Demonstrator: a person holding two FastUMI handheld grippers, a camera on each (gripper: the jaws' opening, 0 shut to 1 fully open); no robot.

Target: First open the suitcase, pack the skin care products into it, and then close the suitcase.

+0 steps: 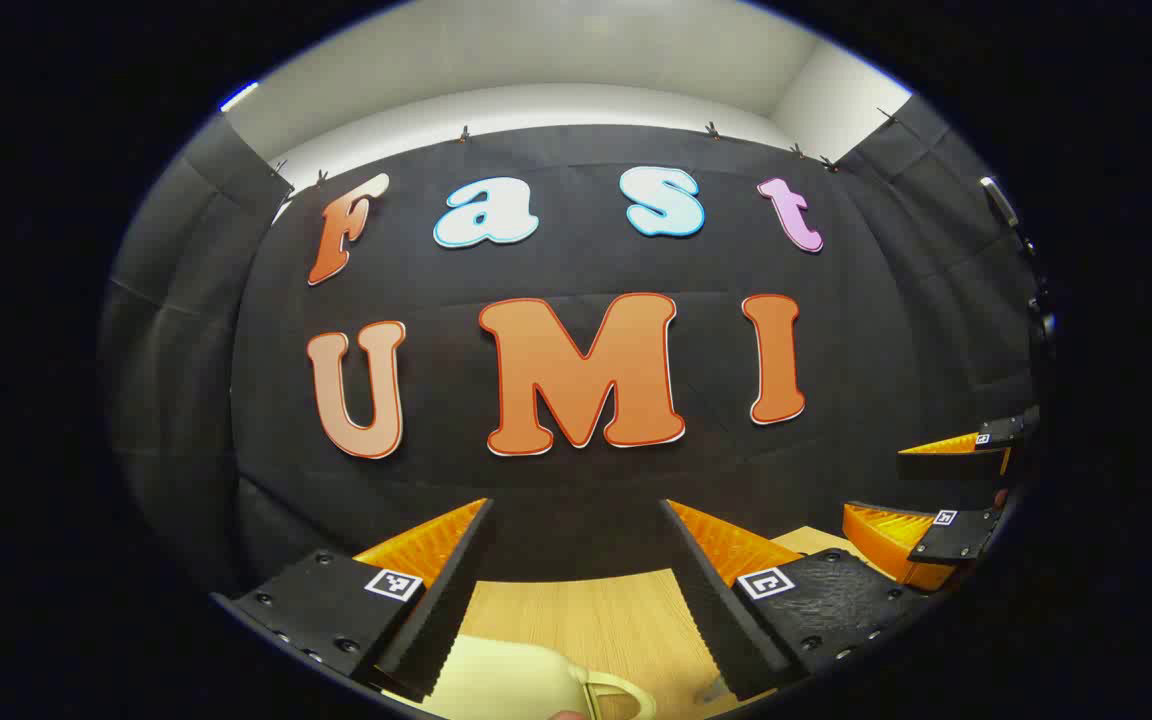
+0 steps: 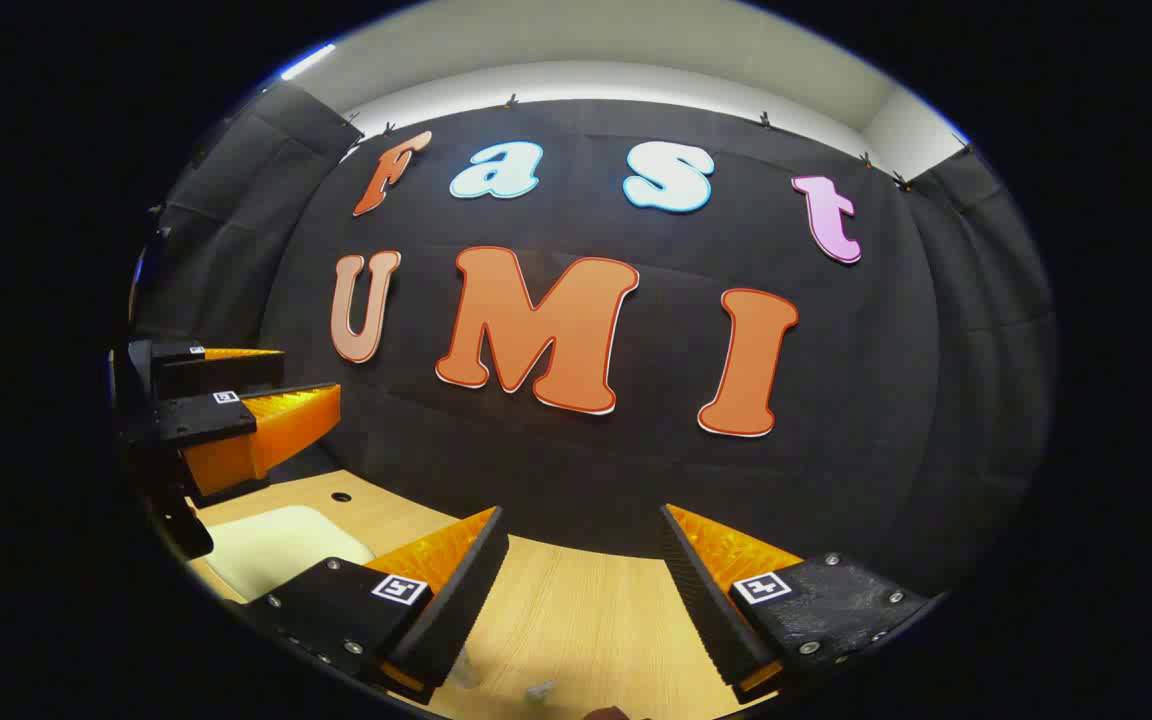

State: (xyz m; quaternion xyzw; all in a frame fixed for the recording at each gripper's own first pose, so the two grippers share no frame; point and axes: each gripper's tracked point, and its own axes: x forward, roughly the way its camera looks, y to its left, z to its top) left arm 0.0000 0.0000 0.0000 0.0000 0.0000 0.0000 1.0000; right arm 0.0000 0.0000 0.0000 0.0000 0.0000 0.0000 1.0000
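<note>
In the left gripper view, the left gripper (image 1: 576,590) hangs above the wooden desk (image 1: 586,620) with its fingers (image 1: 436,590) spread wide and nothing between them. Each finger carries a small black-and-white square marker, a pattern and not readable writing. Just below the fingers, between their bases and nearer the left one, lies the cream suitcase (image 1: 506,685) with its loop handle (image 1: 616,692); the bottom edge cuts it off, so only a top corner can be made out, and whether it is open or shut cannot be told. Off to the right of the fingers, at the rim, the right gripper (image 1: 946,490) shows its two orange fingers apart, partly cut off.

In the right gripper view, the right gripper (image 2: 581,590) also has its fingers (image 2: 446,590) wide apart and empty over the desk (image 2: 586,620), each with the same kind of square marker. To the left of the fingers, past the left one, a cream patch of the suitcase (image 2: 266,545) lies on the desk, half hidden by that finger. Above it the left gripper (image 2: 246,400) enters from the edge, fingers apart. Between the fingers' bases, two small pale things at the bottom edge are too blurred to identify.
</note>
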